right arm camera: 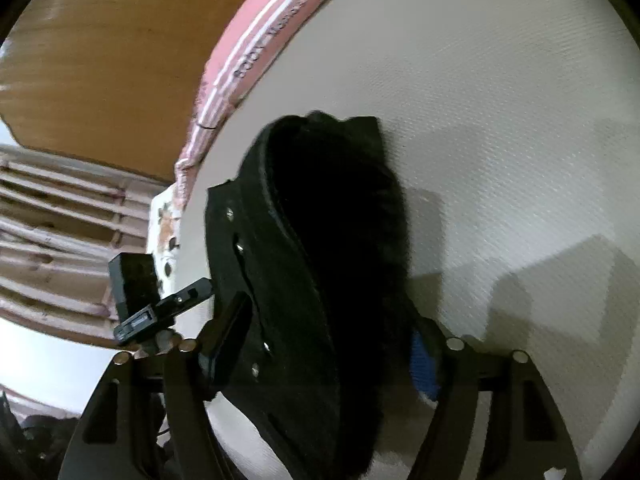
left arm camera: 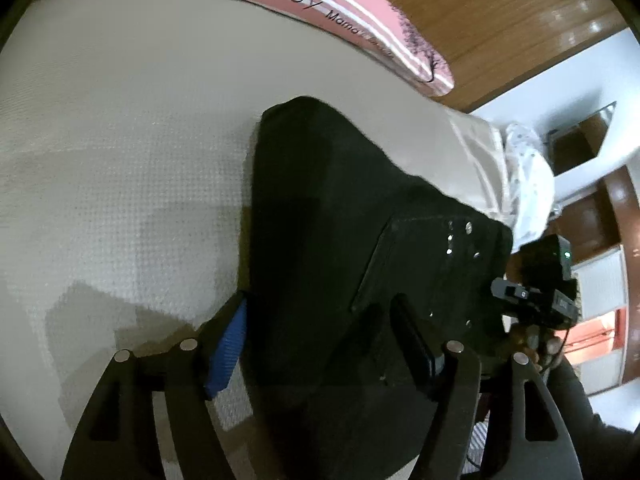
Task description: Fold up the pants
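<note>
Left wrist view, fingers (left arm camera: 226, 354) wide, straddling pants (left arm camera: 340, 240)

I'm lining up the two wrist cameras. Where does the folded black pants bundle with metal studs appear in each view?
Left wrist view: the folded black pants bundle with metal studs fills the centre and lower right, between the left gripper's jaws.
Right wrist view: the bundle runs from the centre to the bottom edge.
Shared landmark: the pink striped cloth with lettering along the cream mattress's far edge.
</note>
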Available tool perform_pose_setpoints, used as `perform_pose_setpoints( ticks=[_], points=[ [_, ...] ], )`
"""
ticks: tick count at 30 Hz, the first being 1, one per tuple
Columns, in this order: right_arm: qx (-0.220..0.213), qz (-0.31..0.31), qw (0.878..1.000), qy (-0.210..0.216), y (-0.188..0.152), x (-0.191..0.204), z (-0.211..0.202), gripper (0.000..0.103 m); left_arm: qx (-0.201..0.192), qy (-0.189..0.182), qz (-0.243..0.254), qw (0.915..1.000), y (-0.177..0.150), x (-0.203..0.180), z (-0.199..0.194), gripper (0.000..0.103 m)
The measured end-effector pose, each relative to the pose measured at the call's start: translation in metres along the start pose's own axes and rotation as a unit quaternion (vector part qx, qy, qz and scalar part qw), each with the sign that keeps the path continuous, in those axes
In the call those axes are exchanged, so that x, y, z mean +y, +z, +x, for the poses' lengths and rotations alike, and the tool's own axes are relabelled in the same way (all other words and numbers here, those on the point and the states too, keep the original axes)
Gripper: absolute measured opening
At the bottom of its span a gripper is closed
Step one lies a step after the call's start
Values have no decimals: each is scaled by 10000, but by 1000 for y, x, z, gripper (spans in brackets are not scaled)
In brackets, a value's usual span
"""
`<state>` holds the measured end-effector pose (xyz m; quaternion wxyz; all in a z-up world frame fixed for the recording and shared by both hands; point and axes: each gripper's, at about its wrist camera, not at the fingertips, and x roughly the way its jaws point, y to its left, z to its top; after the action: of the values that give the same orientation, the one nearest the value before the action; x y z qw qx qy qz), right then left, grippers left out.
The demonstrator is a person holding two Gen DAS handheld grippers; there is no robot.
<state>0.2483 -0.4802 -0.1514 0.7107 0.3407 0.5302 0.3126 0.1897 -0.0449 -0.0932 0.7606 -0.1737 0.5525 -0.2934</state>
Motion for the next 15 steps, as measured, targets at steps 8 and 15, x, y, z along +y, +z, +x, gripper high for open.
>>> perform_pose_setpoints(
  ticks=[8,15],
  points=[
    [126,-113,9995,253,4,7,14,72,219,-280,137,9993,-2,-7,6,70],
    [-39,56,9996,272,0,-5,8,51,228,-198,125,9995,0,-9,8,46]
  ],
)
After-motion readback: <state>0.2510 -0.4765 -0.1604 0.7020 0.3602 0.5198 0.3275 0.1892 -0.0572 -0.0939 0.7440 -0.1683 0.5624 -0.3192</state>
